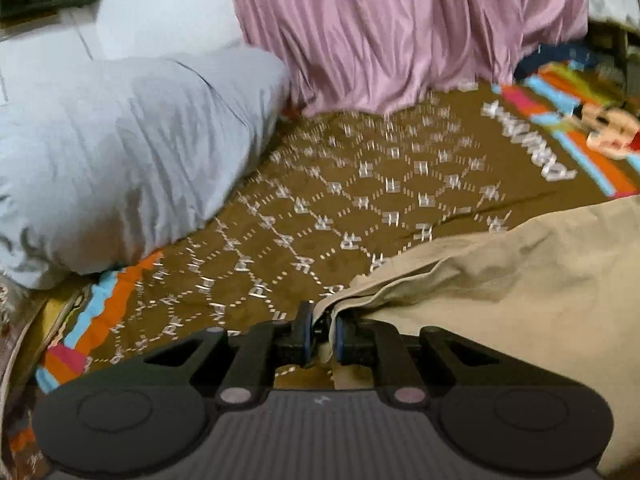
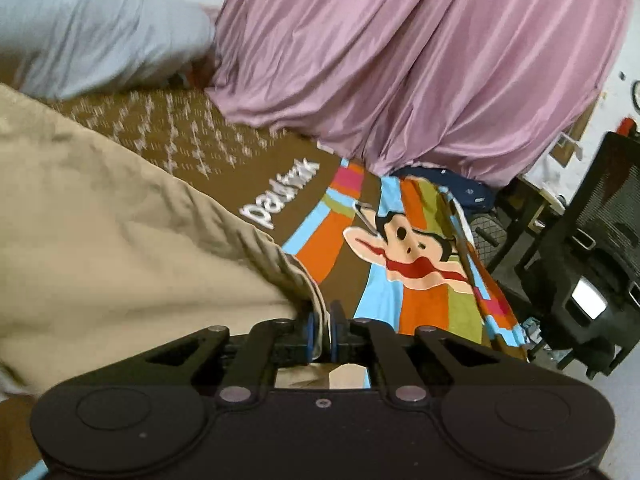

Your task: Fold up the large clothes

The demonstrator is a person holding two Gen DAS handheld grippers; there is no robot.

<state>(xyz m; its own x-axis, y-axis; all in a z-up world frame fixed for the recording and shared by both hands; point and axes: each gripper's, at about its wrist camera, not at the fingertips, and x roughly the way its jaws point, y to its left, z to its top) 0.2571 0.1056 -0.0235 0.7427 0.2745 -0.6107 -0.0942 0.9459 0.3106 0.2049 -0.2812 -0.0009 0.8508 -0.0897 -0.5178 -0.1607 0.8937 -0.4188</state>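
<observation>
Item: we list one large beige cotton garment (image 1: 500,280), held up at two points over a brown printed blanket with striped borders (image 1: 360,200).
Location of garment: we find it low and right in the left wrist view, low and left in the right wrist view (image 2: 100,220), so it hangs between our two grippers.
Left gripper (image 1: 320,330): its blue-padded fingers (image 1: 306,332) stand close together, clamped on a bunched beige edge.
Right gripper (image 2: 322,334): its fingers are nearly together, pinching a thin fold of the same cloth at a seamed edge.
Long axis: we read the held edge as running from one gripper to the other, roughly across the blanket; the cloth sags between. Which end is collar or hem we cannot tell.
Far edge: a pink satin pleated curtain (image 2: 420,60) drapes down onto the blanket's far side.
Left edge: a pale grey rumpled pillow (image 1: 120,152) lies on the blanket, just beside the curtain.
Right edge: the blanket falls away past its cartoon monkey print (image 2: 408,248); a black mesh office chair (image 2: 592,248) stands beyond on the floor.
Open room: the patterned brown middle of the blanket lies bare ahead of the garment, between pillow, curtain and border.
Image quality: we note motion blur across both views.
</observation>
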